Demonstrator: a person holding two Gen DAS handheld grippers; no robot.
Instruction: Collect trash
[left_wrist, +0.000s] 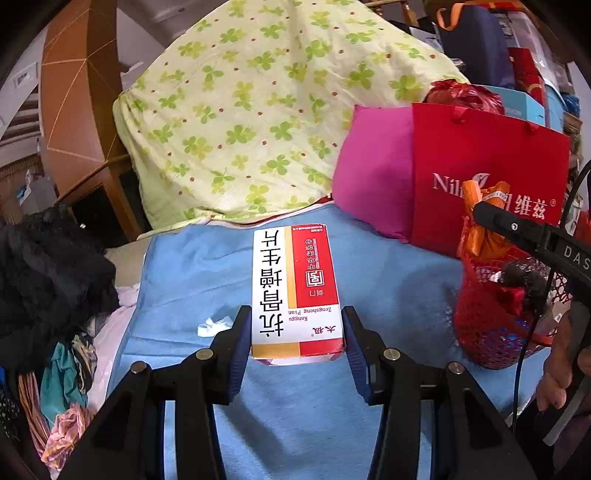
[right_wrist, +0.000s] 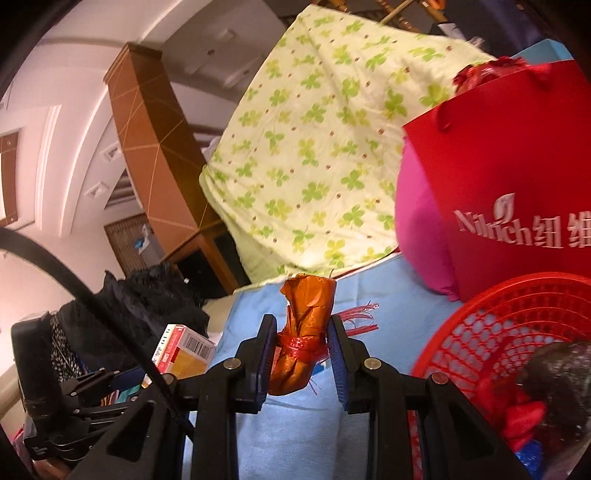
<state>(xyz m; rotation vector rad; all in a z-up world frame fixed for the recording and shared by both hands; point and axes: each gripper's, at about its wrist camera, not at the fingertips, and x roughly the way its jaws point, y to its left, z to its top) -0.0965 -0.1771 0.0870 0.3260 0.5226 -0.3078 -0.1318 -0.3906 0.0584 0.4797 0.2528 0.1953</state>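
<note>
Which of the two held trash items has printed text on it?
The medicine box in the left claw; the right claw grips a plain orange wrapper.

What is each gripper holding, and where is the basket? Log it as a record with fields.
left gripper: shut on the medicine box, lifted above the blue sheet
right gripper: shut on the orange wrapper, which is tied with red string
red basket: on the blue sheet to the right, already holding some trash
red paper bag: upright behind the basket, against the pink pillow
left on the sheet: a white scrap
</note>
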